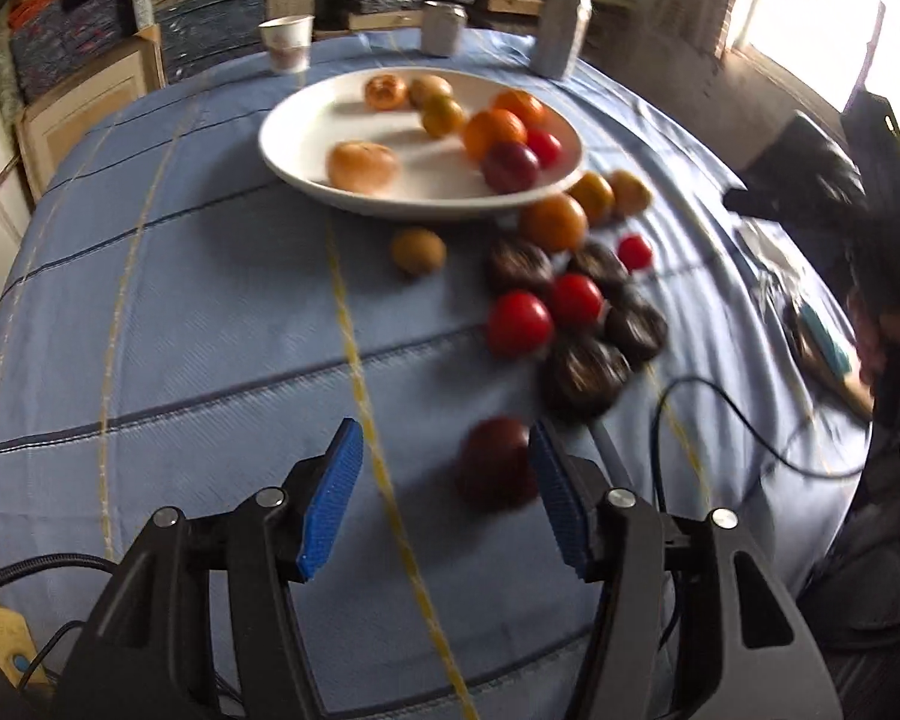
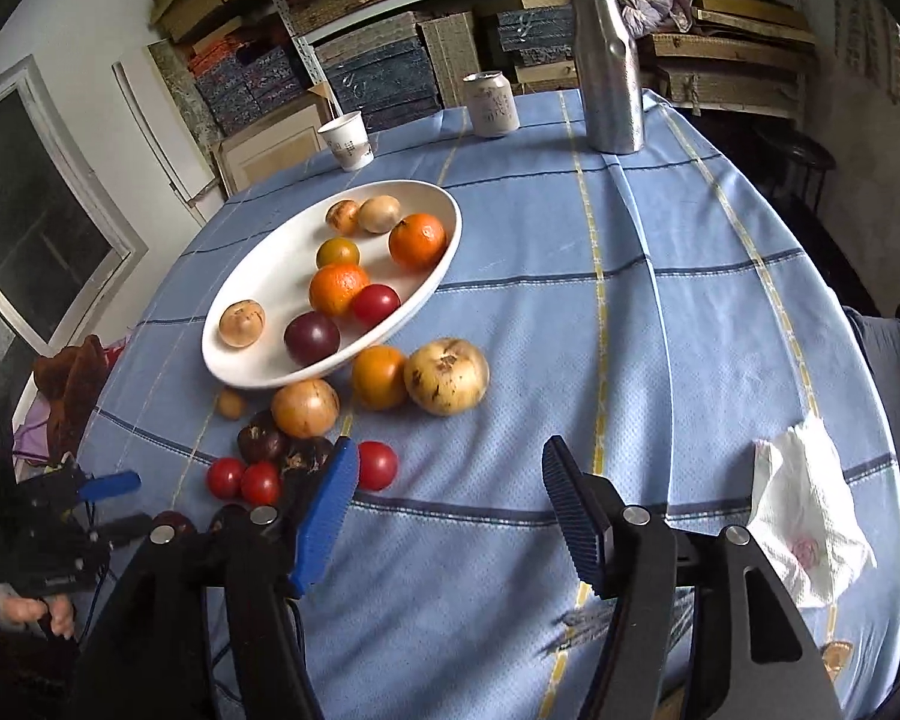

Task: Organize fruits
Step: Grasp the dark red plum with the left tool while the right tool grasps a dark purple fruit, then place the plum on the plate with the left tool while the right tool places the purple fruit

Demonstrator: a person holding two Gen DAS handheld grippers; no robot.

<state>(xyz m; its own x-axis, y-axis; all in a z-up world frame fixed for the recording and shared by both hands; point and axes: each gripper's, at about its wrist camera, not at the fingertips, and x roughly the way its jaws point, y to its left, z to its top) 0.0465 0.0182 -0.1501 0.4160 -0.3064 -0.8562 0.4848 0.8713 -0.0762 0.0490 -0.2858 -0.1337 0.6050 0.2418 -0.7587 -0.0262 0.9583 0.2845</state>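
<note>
The job looked partly done: seven fruits lay in the plate (image 2: 258, 276), about a dozen lay loose on the tabletop (image 2: 660, 324) beside it, and both the left claw (image 1: 447, 495) and the right claw (image 2: 450, 510) stood apart, empty.

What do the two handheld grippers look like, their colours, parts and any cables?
Both are black plastic frames with round silver bolt heads. The left gripper has two ribbed blue pads and black cables trailing beside its frame. The right gripper looks the same, but its pads differ: one bright blue, the other darker navy.
</note>
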